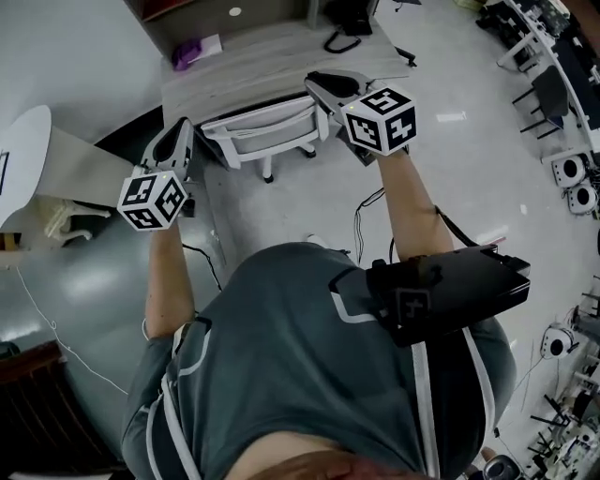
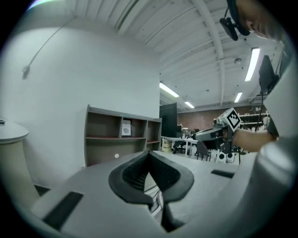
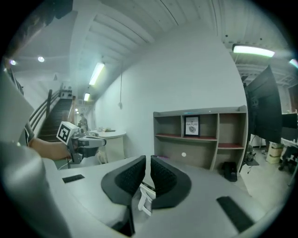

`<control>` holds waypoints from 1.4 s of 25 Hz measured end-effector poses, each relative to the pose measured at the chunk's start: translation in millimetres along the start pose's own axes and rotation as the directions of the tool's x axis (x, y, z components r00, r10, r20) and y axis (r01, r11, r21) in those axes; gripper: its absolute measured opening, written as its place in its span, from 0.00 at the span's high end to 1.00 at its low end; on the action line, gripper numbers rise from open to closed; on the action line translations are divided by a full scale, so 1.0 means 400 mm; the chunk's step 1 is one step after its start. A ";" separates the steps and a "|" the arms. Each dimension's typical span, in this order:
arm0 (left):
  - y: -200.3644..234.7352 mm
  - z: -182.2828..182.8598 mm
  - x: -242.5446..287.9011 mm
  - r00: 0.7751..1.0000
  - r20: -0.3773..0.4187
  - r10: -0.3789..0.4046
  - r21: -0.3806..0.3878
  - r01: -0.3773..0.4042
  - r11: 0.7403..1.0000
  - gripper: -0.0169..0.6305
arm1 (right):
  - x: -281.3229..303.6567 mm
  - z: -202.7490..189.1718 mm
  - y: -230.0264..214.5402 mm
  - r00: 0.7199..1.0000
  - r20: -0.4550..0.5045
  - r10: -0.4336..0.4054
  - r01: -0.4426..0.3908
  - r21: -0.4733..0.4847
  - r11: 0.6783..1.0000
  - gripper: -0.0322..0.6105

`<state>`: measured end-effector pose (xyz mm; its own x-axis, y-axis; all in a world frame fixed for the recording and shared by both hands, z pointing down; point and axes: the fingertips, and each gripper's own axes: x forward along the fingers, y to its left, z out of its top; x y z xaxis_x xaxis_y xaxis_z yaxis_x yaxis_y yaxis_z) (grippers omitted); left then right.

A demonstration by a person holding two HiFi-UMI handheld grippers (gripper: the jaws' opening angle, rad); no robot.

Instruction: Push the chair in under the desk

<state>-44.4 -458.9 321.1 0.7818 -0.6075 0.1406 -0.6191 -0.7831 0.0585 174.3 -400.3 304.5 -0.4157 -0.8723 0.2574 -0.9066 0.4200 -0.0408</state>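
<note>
A white chair (image 1: 267, 131) stands tucked under the pale wooden desk (image 1: 272, 56), with only its back and base showing. Both grippers are held up in the air in front of it and touch nothing. My left gripper (image 1: 178, 131) is left of the chair; its dark pads meet at the tips (image 2: 149, 152) and hold nothing. My right gripper (image 1: 323, 86) is over the chair's right end, with a thin slit between its pads (image 3: 148, 158) and nothing in it. White parts of the chair (image 3: 145, 197) show below the jaws.
A brown shelf unit (image 3: 200, 139) stands against the white wall behind the desk. On the desk lie a black phone (image 1: 347, 23) and a purple item (image 1: 187, 52). A round white table (image 1: 23, 155) is at the left, and cables (image 1: 361, 211) cross the floor.
</note>
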 end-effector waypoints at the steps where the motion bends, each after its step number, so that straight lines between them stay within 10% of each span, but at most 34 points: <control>1: 0.002 0.018 -0.015 1.000 0.013 0.006 -0.015 -0.006 1.000 0.96 | -0.007 0.012 0.012 1.000 0.018 0.000 0.000 0.006 1.000 0.86; 35: -0.109 0.112 -0.005 0.987 0.029 0.159 0.051 -0.161 0.986 0.96 | -0.125 0.053 -0.085 0.977 0.151 -0.149 0.120 0.184 0.976 0.91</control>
<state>-15.4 -429.5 274.2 0.6750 -0.7281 0.1193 -0.7320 -0.6812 -0.0153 224.4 -376.4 272.7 -0.2825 -0.9527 0.1121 -0.9476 0.2590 -0.1870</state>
